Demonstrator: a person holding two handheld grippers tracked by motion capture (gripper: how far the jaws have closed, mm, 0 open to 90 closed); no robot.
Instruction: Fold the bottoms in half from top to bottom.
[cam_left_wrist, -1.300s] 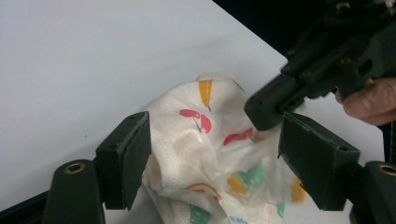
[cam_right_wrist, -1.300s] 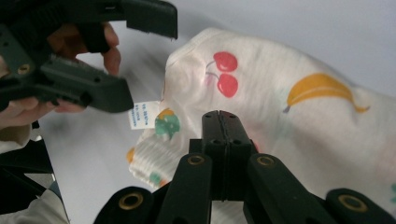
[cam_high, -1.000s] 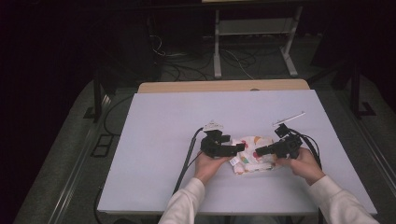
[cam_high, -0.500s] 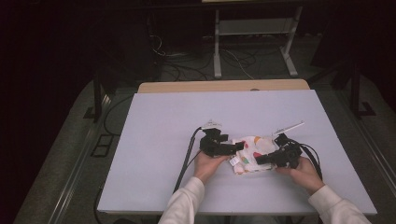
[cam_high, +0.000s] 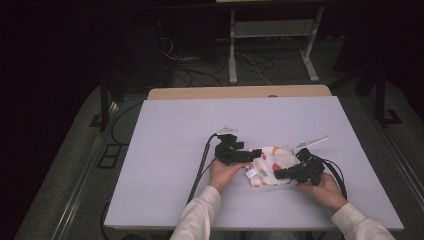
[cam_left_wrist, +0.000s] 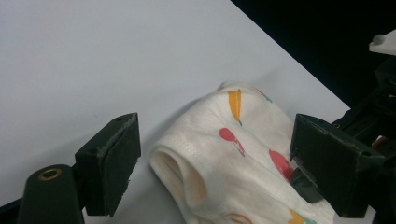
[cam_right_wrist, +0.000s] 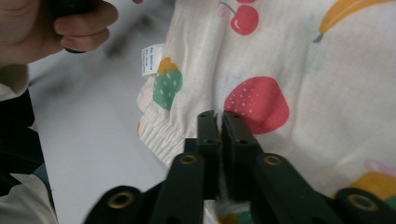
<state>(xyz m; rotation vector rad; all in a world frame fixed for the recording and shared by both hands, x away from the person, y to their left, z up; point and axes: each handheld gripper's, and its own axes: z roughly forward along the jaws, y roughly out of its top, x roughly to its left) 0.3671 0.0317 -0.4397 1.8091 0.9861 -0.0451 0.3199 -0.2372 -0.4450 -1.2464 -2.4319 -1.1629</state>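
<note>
Table, wide, white and flat, carries the crumpled white fruit-print cotton garment near-right of centre. My right claw clenches its fabric; my left claw gapes around its rolled edge. I should close squarely, avoiding extra layers.

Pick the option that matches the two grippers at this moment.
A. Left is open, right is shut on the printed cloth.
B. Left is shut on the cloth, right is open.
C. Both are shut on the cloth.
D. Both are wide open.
A: in the left gripper view the left gripper has its jaws spread wide on either side of the fruit-print cloth, while in the right gripper view the right gripper has its jaws pressed together on the fabric.
</note>
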